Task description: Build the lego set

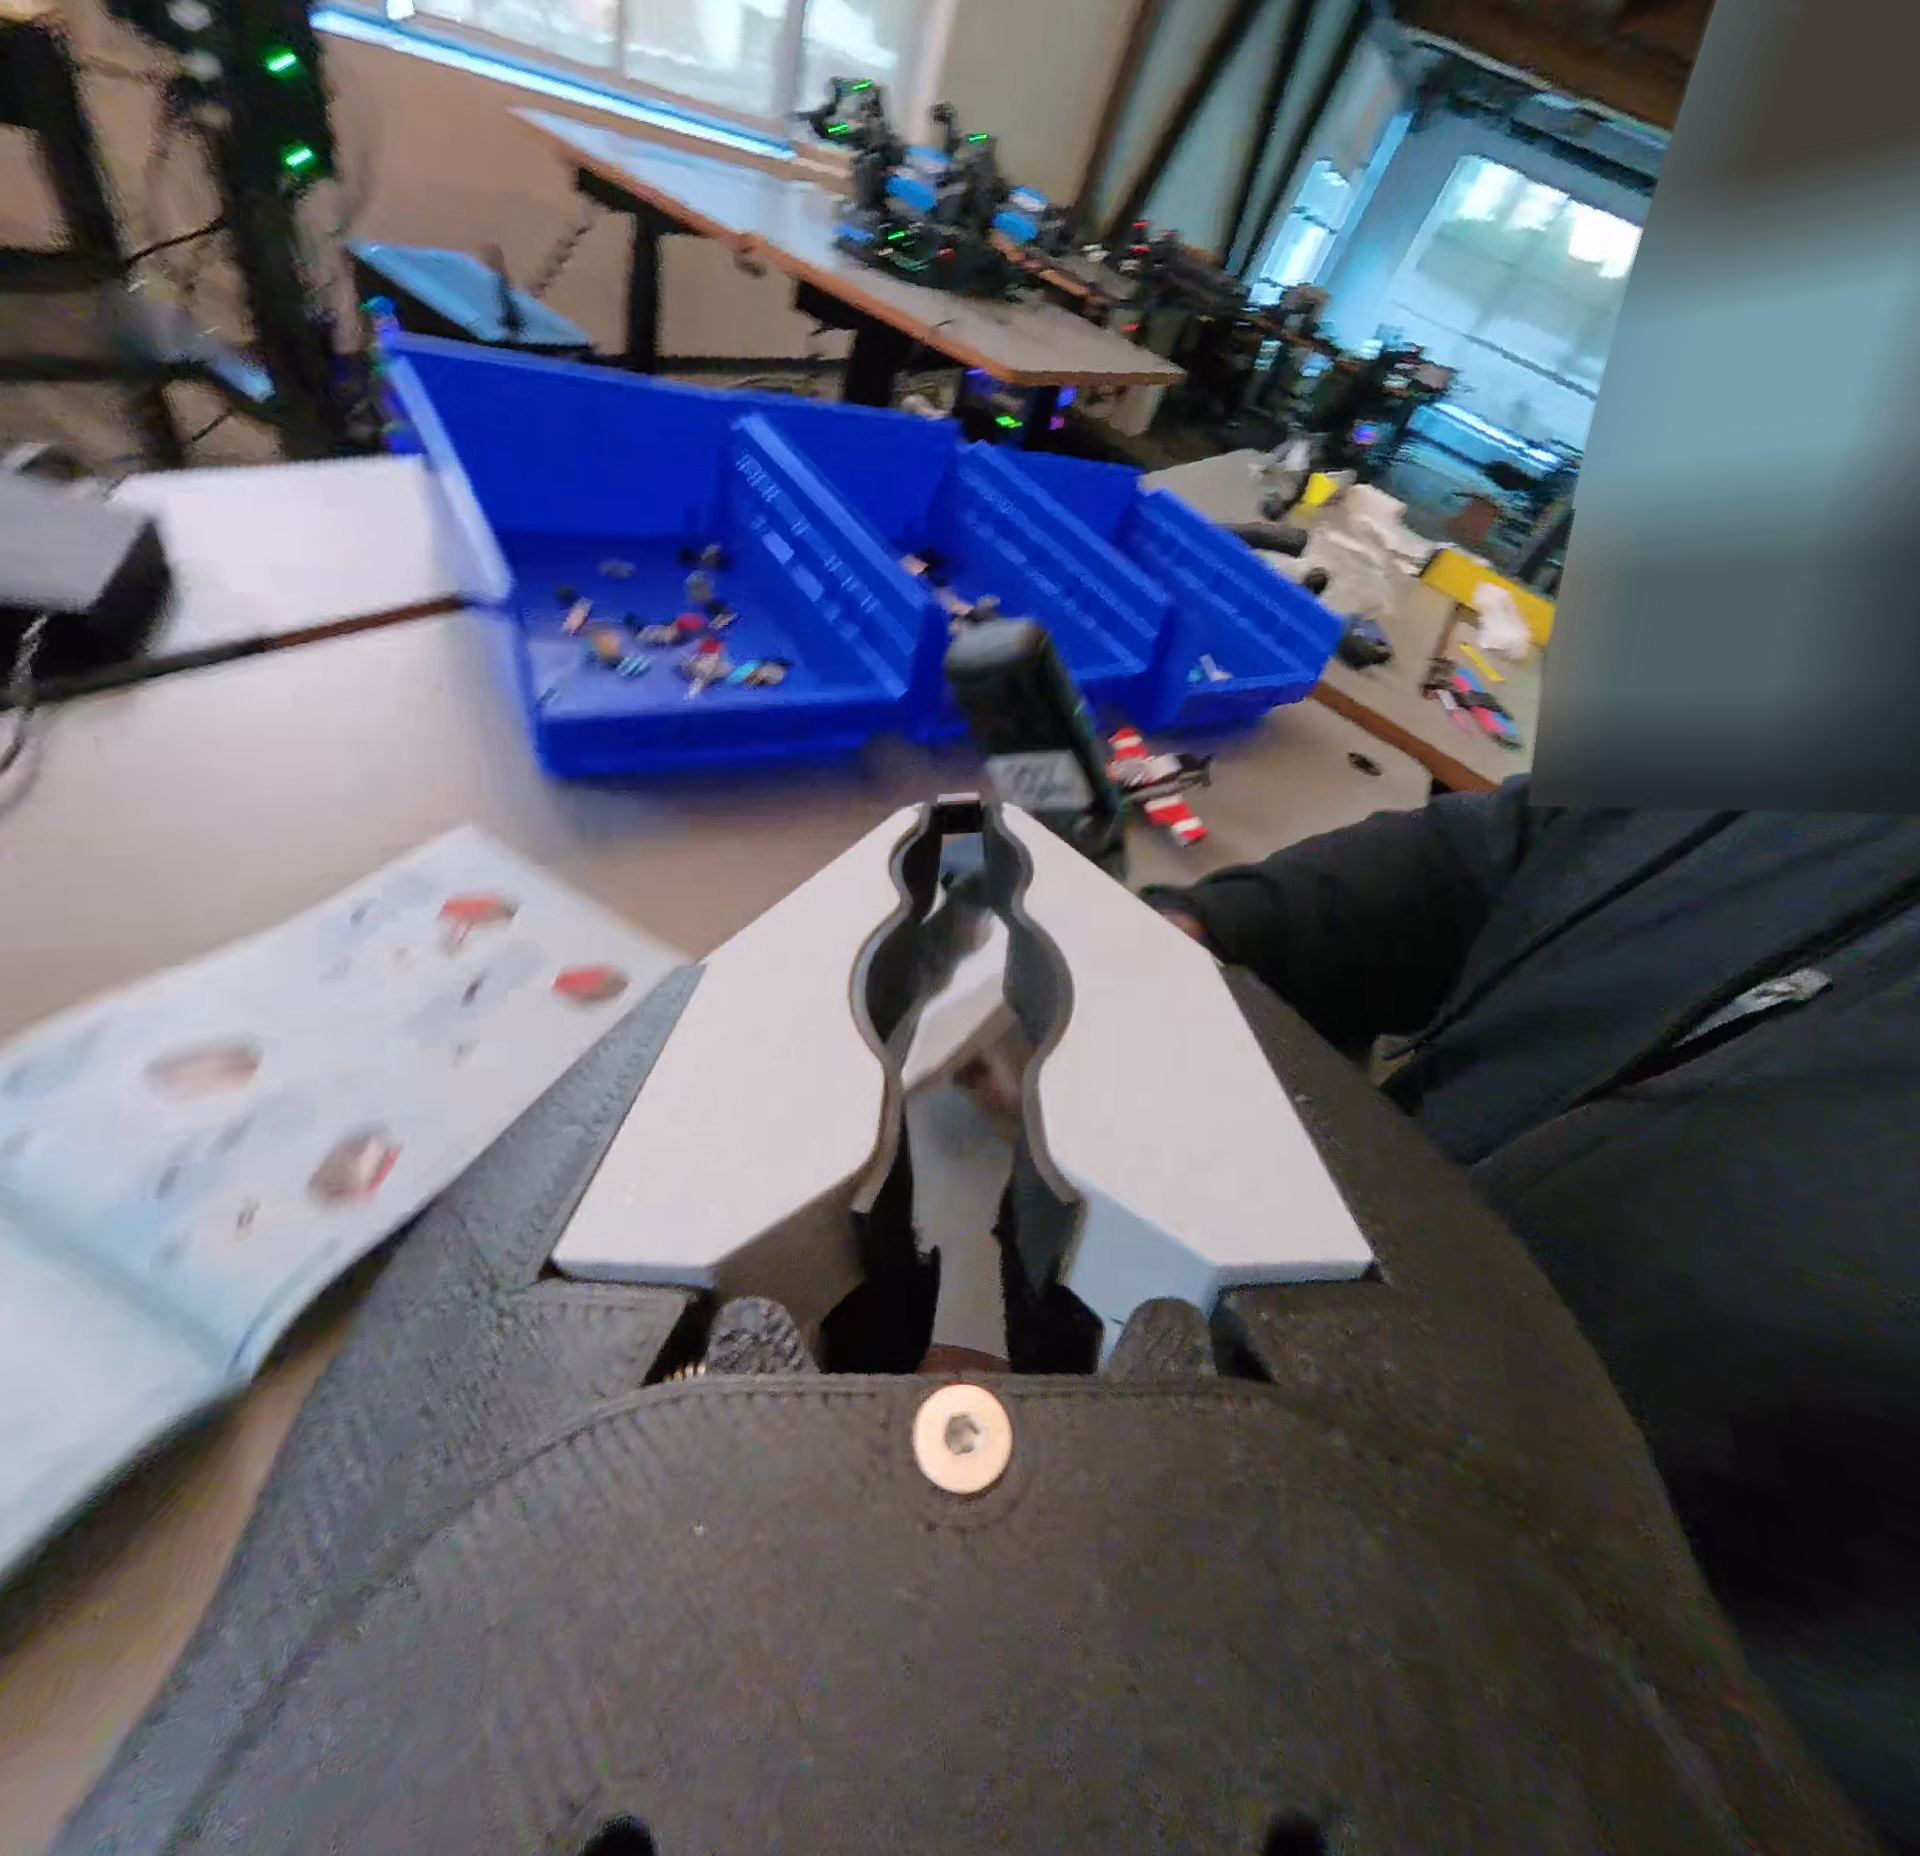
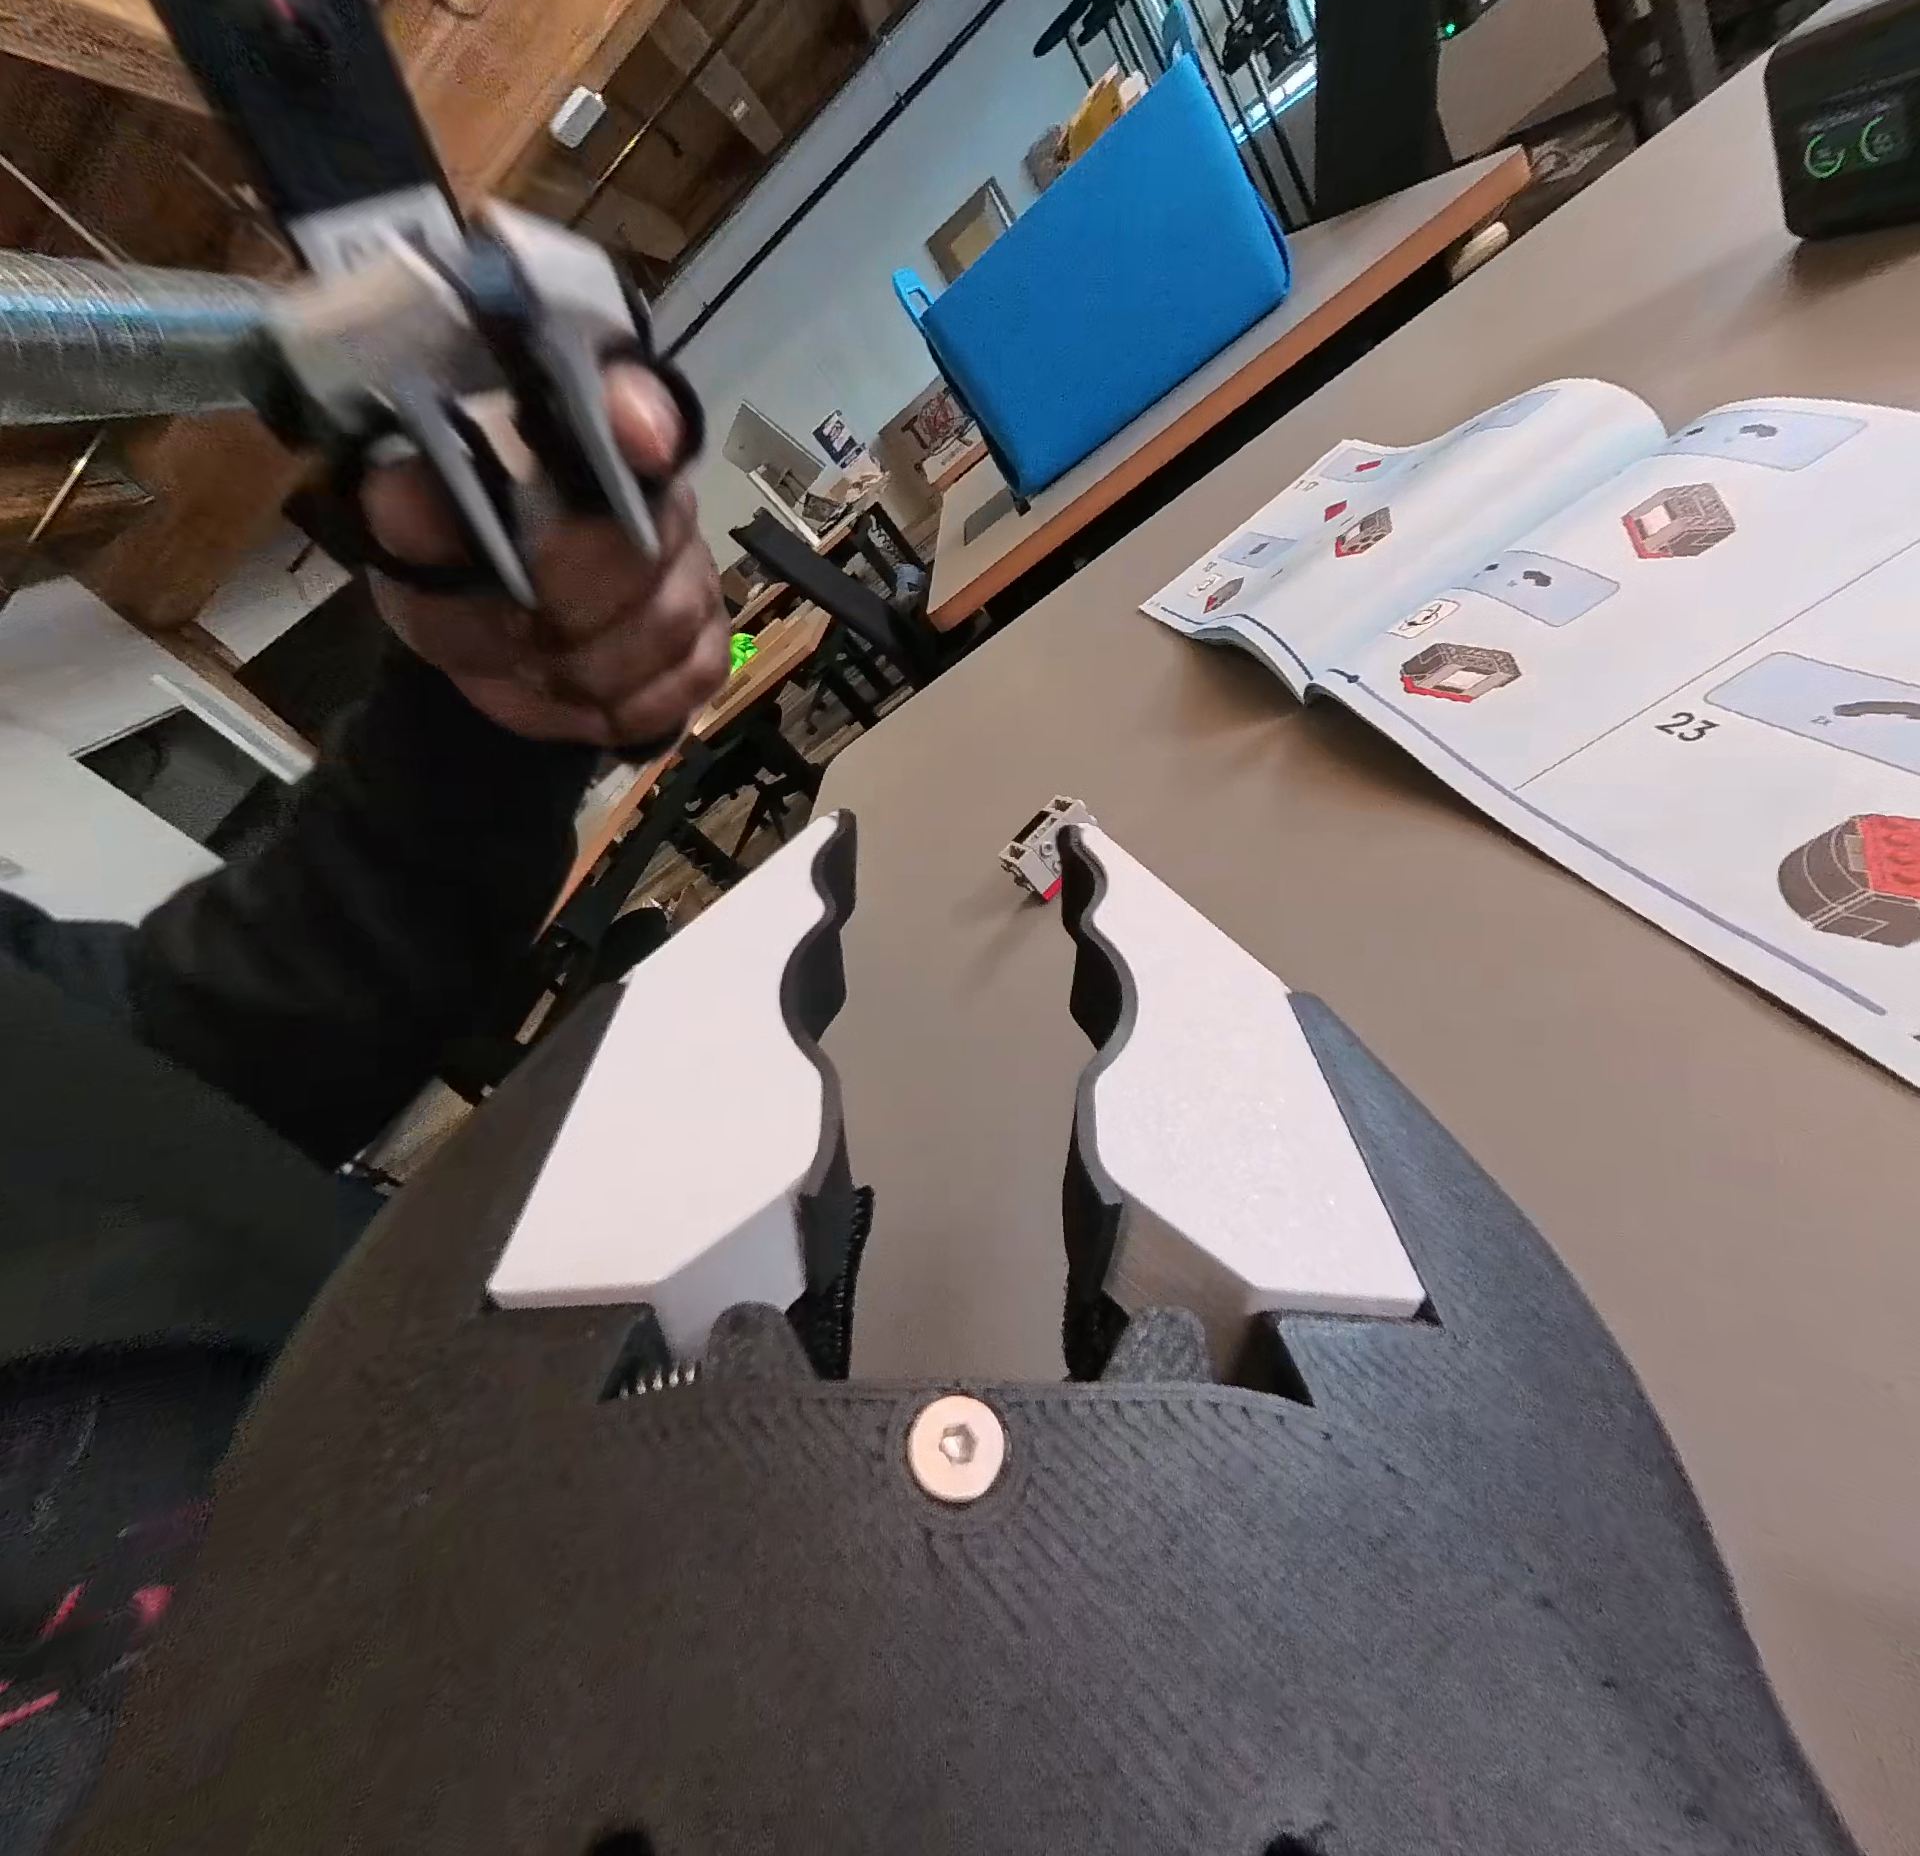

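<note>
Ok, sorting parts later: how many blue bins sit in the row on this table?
3, side by side: left bin holding loose pieces, middle bin, right bin. Others may be hidden.

The left wrist camera sits low over the table [image 1: 260,767], facing the blue bins [image 1: 727,601] beyond its fingers. The right wrist camera skims the table, tilted. Both 2 views share the instruction booklet [image 2: 1621,643].
</note>
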